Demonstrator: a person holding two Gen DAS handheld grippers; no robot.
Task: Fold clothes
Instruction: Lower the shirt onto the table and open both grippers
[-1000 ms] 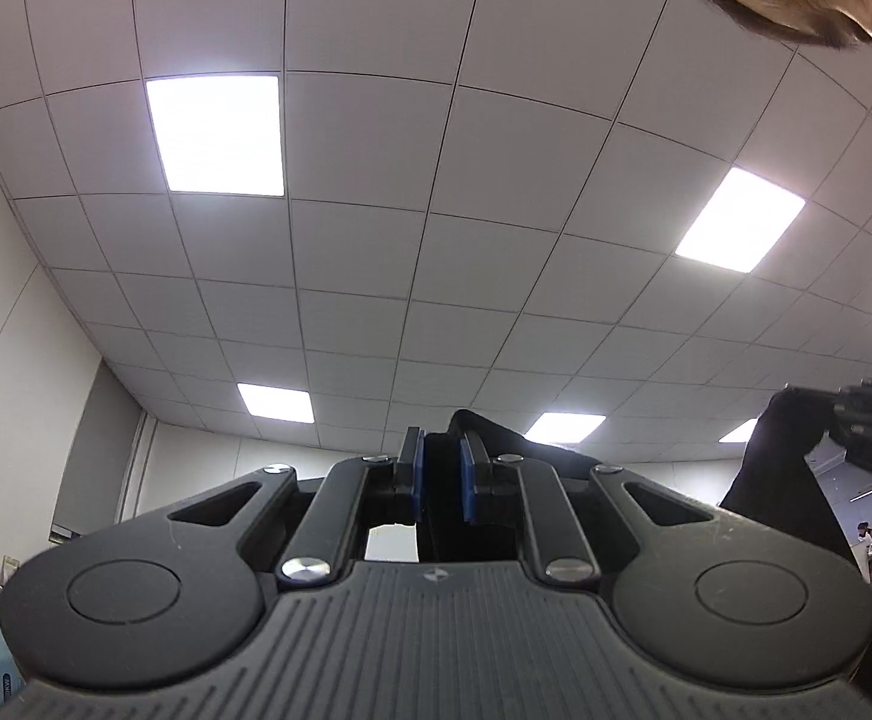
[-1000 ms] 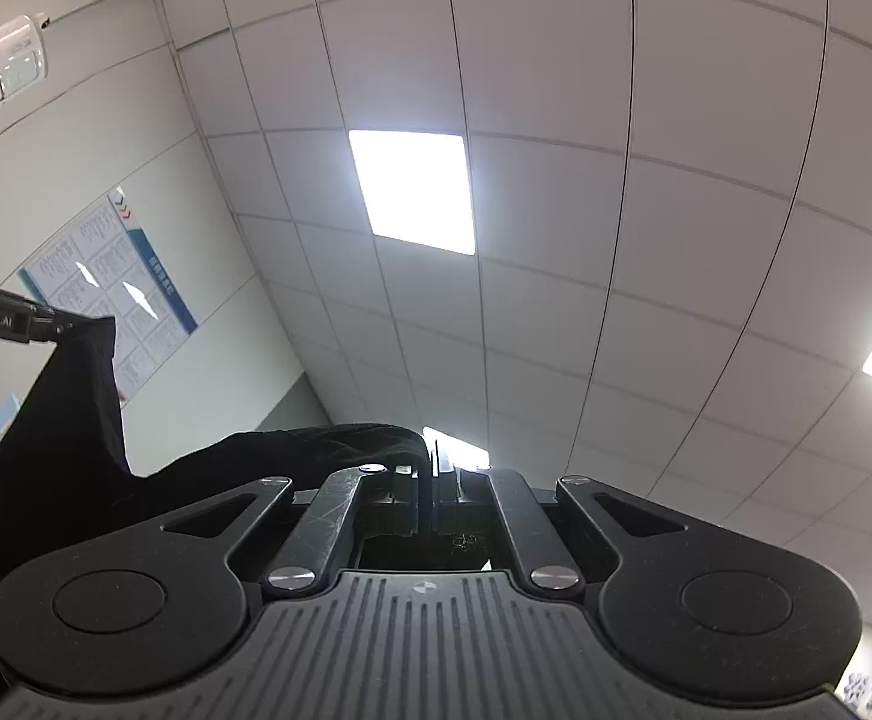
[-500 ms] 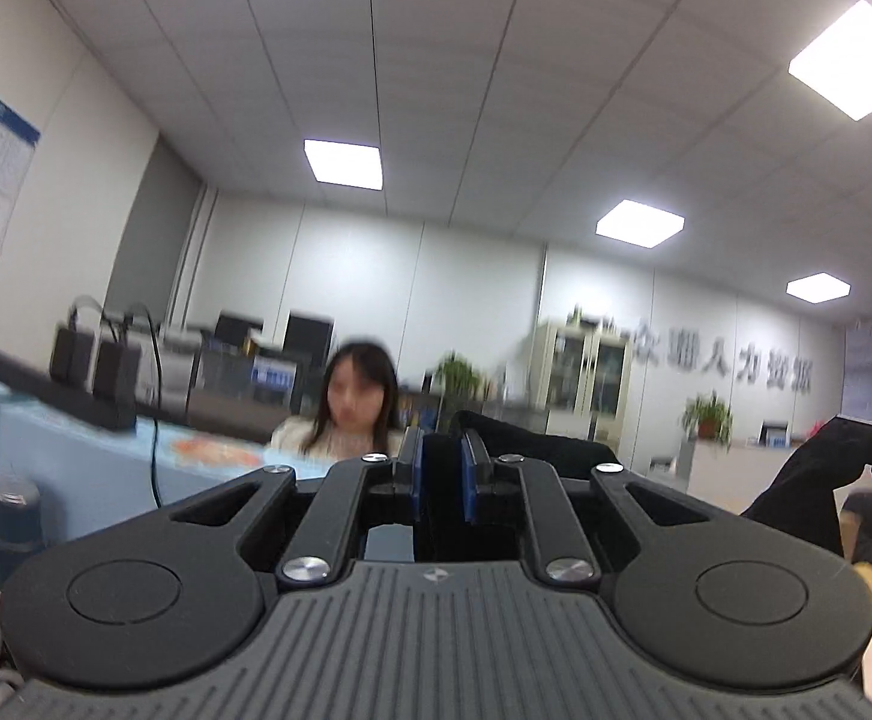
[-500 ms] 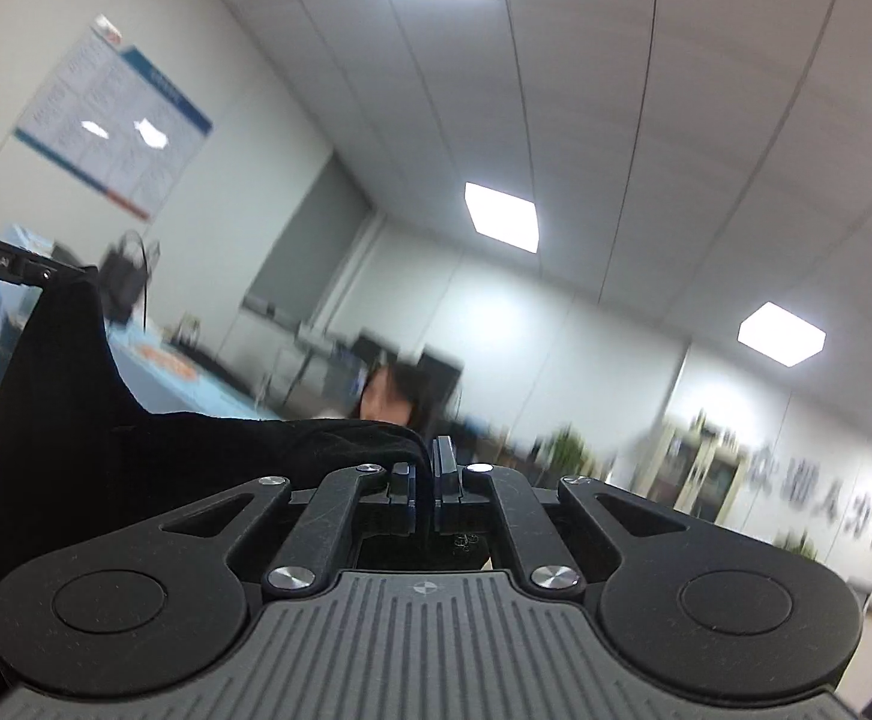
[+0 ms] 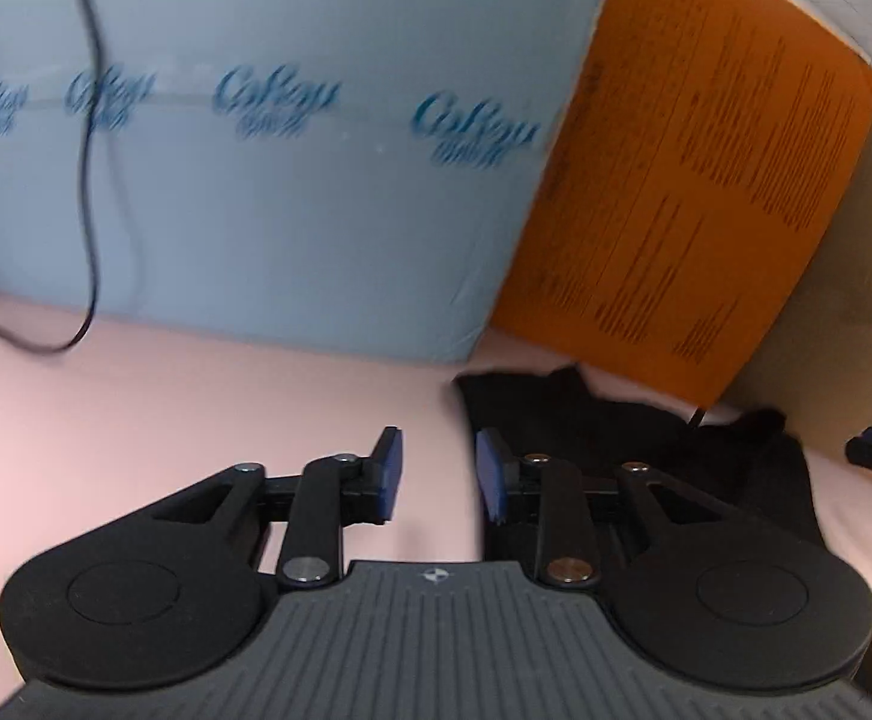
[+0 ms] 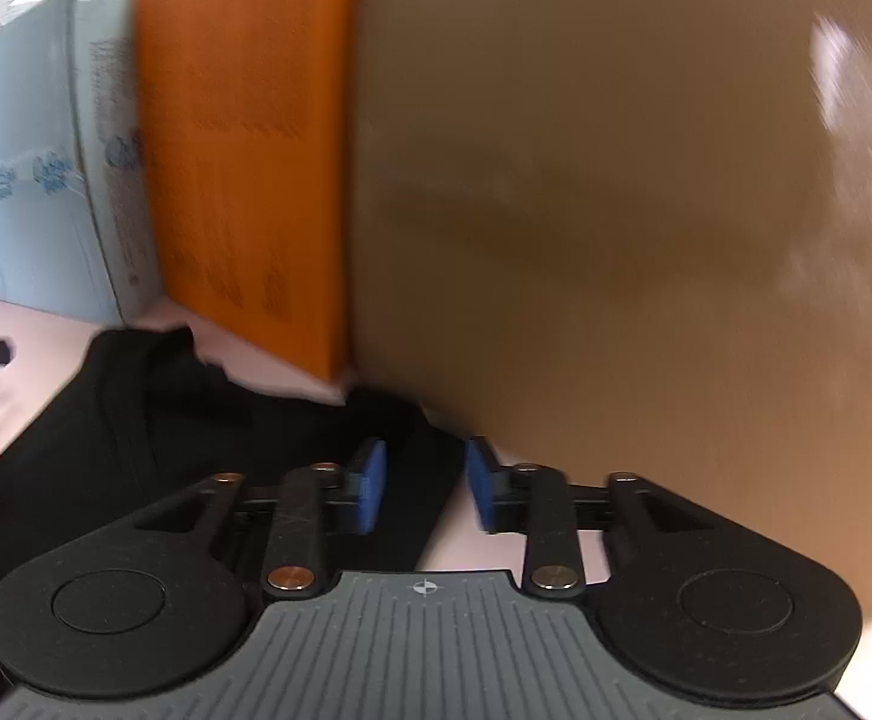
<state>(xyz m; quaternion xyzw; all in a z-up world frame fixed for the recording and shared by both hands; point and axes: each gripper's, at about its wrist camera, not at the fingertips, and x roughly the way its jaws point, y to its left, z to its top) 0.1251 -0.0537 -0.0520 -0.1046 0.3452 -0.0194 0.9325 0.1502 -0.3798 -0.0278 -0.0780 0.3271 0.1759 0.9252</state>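
Tongs first: we are holding both pairs low over the pink tabletop point(image 5: 135, 420), and both are letting go. On the left gripper point(image 5: 439, 471) the jaws are opening, with only bare pink surface showing in the gap between the blue pads point(image 5: 389, 468). On the right gripper point(image 6: 423, 480) the jaws are opening too; the edge of the black garment point(image 6: 135, 450) is showing in the gap behind them, but the pads are not pressing on it, so we are judging it released.

Just beyond and to the right of the left tongs, the black garment point(image 5: 586, 420) is lying on the table, spreading across to the left of the right tongs. Its far edge is looking uneven, though blur is hiding the detail.

Farther off, a pale blue box point(image 5: 285, 180), an orange box point(image 5: 706, 180) and a brown carton point(image 6: 616, 180) are standing close behind the cloth, and a black cable point(image 5: 84, 180) is trailing down at the far left.

We are risking a crooked fold if the cloth is settling bunched against the boxes, and the next pinch could catch one layer only.
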